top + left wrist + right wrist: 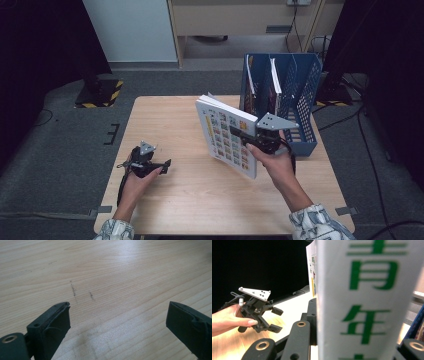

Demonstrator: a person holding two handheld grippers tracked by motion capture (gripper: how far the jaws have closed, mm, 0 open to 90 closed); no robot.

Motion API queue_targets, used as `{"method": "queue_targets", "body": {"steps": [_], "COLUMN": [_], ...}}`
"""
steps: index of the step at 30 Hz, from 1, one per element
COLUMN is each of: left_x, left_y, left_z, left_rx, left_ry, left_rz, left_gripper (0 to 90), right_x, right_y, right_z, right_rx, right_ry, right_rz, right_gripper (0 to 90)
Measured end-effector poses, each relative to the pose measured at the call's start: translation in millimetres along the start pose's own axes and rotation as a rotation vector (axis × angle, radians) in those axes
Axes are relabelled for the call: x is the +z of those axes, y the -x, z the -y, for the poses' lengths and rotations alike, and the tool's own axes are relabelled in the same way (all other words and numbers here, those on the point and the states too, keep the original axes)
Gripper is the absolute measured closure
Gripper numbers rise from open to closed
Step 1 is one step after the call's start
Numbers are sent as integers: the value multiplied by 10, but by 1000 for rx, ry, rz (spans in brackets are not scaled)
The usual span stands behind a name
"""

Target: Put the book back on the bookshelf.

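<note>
One book [227,136]; two grippers [147,161]; one rack [300,85]

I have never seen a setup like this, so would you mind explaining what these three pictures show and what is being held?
A person sits at a wooden table with a two-jaw clamp tool in each hand. The wide picture comes from a camera above the table. The other two come from small cameras riding on the tools, looking along their black jaws.

The right hand-held gripper is shut on a book, held upright above the table; its own camera sees the spine with green print close up. The left hand-held gripper is open, holding nothing, low over bare wood. A blue file rack with a few items in it stands at the table's far right.
</note>
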State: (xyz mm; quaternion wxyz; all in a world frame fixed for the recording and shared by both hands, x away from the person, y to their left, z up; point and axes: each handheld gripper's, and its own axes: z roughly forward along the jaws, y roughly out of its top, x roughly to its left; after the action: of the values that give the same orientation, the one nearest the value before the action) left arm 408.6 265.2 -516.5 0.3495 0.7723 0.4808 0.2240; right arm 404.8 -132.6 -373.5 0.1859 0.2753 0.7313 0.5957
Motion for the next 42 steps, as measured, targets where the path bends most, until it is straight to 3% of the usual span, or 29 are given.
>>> {"method": "queue_targets", "body": {"steps": [13,42], "left_x": [22,57], "left_y": [-21,-32], "left_z": [30,59], "left_rx": [2,4], "left_ry": [-21,-39], "left_rz": [-21,-39], "left_gripper": [51,52], "right_x": [-129,-589], "right_y": [50,186], "right_z": [17,107], "right_rx": [2,4], "right_ry": [2,4], "right_rz": [6,31], "right_gripper": [741,741]}}
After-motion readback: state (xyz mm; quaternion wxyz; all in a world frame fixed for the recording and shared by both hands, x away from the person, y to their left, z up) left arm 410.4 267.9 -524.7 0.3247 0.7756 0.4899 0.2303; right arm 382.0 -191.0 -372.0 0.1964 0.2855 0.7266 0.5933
